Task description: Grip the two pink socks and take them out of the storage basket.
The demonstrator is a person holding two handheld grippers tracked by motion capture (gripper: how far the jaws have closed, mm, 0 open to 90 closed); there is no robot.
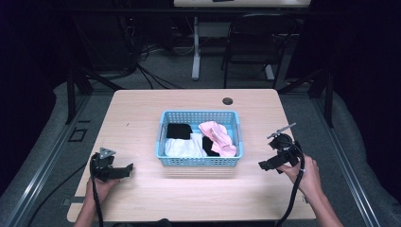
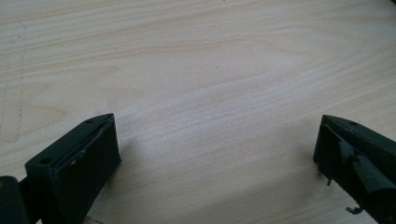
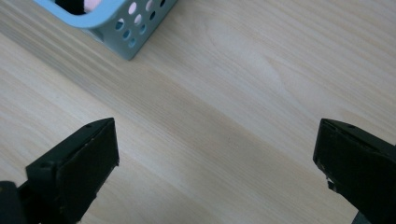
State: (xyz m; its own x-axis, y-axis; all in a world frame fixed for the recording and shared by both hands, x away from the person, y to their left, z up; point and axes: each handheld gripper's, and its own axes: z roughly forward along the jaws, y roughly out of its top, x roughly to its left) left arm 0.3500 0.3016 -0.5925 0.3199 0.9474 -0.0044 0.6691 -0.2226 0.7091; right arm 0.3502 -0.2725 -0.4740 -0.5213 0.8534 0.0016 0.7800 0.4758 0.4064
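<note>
Two grippers are being held wide and empty, left gripper (image 1: 128, 167) at eight o'clock, right gripper (image 1: 263, 165) at four, flanking the central basket (image 1: 199, 161) of cloths (image 1: 216, 136), seemingly poised for reaching in.

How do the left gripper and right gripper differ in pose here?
The left gripper lies low near the table, left of the basket; the right gripper sits right of it. Only the right gripper's own view catches a basket corner. Both are open, holding nothing.
</note>
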